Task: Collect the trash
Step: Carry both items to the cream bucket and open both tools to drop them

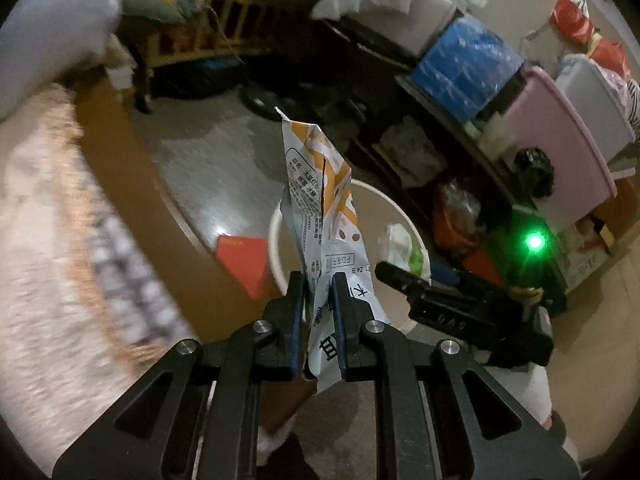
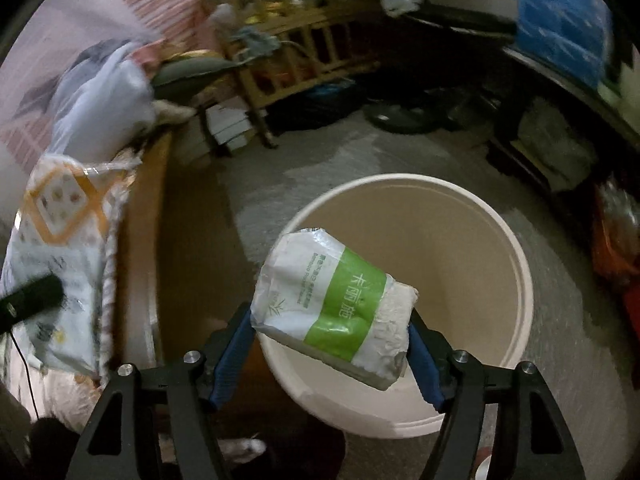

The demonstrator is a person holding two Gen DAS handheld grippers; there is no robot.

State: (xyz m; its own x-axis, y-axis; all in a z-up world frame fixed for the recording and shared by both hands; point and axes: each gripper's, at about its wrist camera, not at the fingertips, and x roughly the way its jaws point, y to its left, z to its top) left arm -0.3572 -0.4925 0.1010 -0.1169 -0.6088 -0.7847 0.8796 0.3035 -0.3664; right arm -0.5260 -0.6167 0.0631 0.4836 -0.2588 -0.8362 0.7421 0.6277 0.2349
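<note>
- White-and-orange snack wrapper, small Chinese print unreadable, pinched tight in left gripper.
- Green-banded tissue pack, Chinese lettering, between right gripper jaws spread wide, over a partly hidden white bucket.

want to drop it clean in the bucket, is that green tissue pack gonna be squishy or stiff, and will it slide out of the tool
Probably squishy: the tissue pack has a crumpled plastic wrap and its torn end looks dented. Likely light for its size, since it sits tilted between the right tool fingers without sagging. The glossy film may be slippery, so it should fall freely into the bucket below.
</note>
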